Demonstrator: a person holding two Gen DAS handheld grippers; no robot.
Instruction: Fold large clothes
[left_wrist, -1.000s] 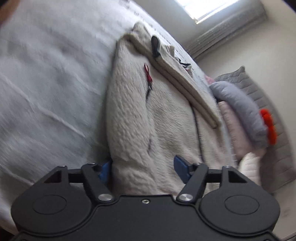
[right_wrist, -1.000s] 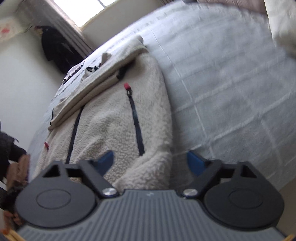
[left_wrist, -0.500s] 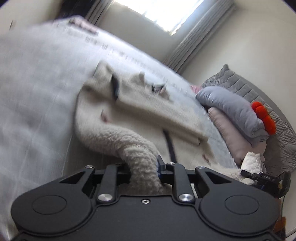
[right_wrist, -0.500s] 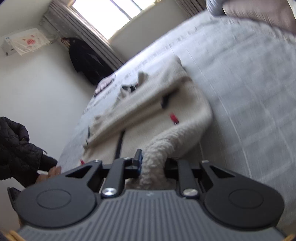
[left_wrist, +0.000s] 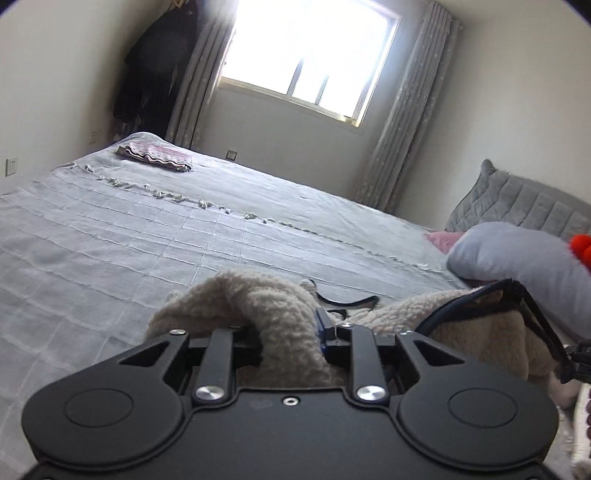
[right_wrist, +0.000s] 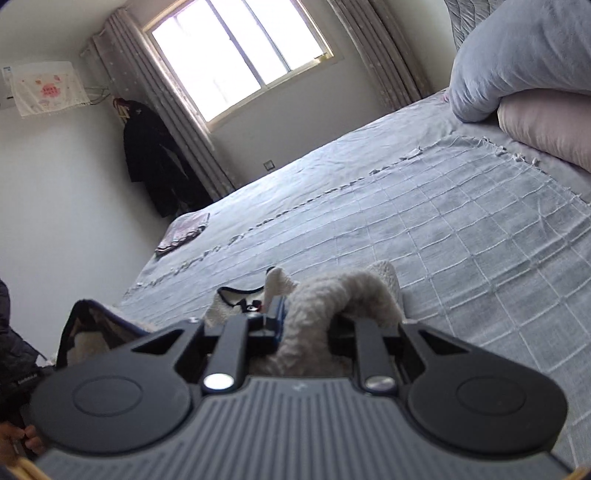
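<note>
— Between the fingers of the left gripper (left_wrist: 286, 338), what's there?
— A thick roll of the cream fleece jacket (left_wrist: 280, 310), clamped tight.
— And the right gripper (right_wrist: 306, 328)?
— Clenched on another bunch of that fleece, its fingers nearly together.
— How does the jacket look?
— Fluffy, dark-trimmed, lifted and bunched just ahead of both grippers, above the grey bed (left_wrist: 129, 236); a pillow (left_wrist: 517, 254) lies to the right.

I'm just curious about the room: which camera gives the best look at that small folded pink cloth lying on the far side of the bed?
The left wrist view: the folded pink cloth lies broadside there, its wavy edge showing. In the right wrist view the folded pink cloth appears end-on at the bed's corner, with less detail.
</note>
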